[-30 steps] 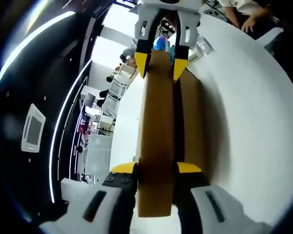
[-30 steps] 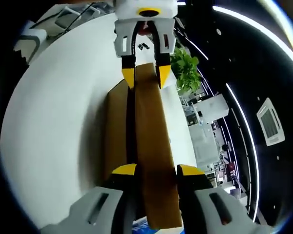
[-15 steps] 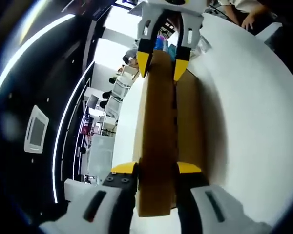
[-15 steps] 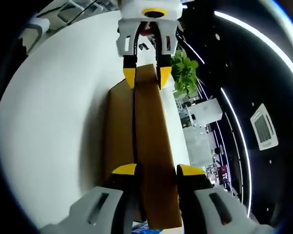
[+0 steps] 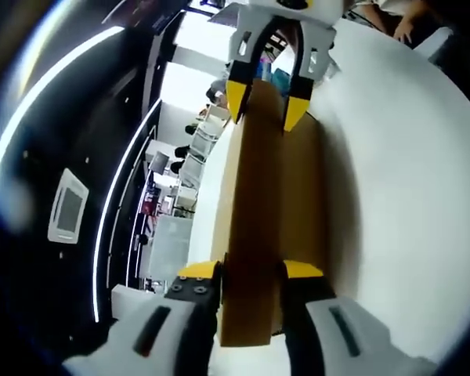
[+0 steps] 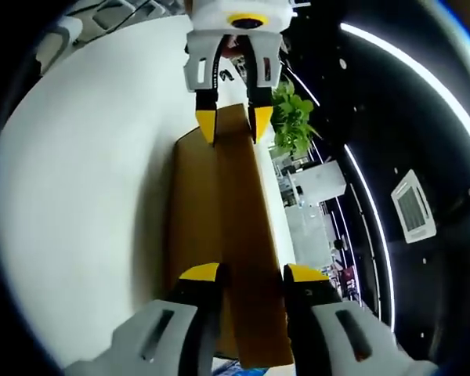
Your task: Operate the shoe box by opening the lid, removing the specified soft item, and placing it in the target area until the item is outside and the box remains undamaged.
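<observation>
A brown cardboard shoe box lid (image 5: pixel 254 219) stands on edge and runs straight away from me. My left gripper (image 5: pixel 251 270) is shut on its near end. At the far end my right gripper (image 5: pixel 265 110) pinches the same lid. The box body (image 5: pixel 304 196) lies just right of the lid on the white table (image 5: pixel 407 196). In the right gripper view the lid (image 6: pixel 247 211) sits between my right gripper's (image 6: pixel 251 274) yellow tips, the box body (image 6: pixel 189 204) lies to its left, and the left gripper (image 6: pixel 227 125) holds the far end. The box's inside is hidden.
A person's hand (image 5: pixel 407 23) rests on the table's far edge. A blue item (image 5: pixel 280 77) lies beyond the box. A green plant (image 6: pixel 291 117) stands past the table (image 6: pixel 86 172). An office room with ceiling lights stretches beyond the table's edge.
Both views have shifted a little while the grip on the lid stays the same. The box body shows more fully beside the lid now.
</observation>
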### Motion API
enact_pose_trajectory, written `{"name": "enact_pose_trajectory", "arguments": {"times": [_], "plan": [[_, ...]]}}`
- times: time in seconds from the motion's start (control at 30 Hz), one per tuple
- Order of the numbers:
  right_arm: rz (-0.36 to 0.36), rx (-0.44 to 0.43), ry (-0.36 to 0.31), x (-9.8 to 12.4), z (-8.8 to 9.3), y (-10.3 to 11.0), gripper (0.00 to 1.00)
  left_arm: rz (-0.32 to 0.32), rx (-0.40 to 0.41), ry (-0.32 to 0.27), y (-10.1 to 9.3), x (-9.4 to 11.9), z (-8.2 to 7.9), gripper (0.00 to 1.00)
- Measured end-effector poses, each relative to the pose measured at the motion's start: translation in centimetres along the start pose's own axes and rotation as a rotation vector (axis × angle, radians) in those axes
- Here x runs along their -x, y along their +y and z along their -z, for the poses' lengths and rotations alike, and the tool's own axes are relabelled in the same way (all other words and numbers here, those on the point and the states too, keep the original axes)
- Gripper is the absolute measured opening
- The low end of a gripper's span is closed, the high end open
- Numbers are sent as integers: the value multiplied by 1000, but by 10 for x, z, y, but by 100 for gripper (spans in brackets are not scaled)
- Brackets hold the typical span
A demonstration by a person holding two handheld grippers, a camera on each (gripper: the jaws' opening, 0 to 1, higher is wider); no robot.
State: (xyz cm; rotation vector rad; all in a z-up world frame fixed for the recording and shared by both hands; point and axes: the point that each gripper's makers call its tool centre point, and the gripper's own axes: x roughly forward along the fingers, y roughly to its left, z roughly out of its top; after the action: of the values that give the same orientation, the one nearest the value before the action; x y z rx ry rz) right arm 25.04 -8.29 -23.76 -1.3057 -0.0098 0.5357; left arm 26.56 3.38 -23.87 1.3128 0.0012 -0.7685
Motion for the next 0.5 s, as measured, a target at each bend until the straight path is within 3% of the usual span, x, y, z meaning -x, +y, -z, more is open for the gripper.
{"name": "enact_pose_trajectory", "arguments": {"times": [0.5], "plan": [[73,49,-15,2,-1,8,31,-77,-36,10,-10,-3,3,30]]}}
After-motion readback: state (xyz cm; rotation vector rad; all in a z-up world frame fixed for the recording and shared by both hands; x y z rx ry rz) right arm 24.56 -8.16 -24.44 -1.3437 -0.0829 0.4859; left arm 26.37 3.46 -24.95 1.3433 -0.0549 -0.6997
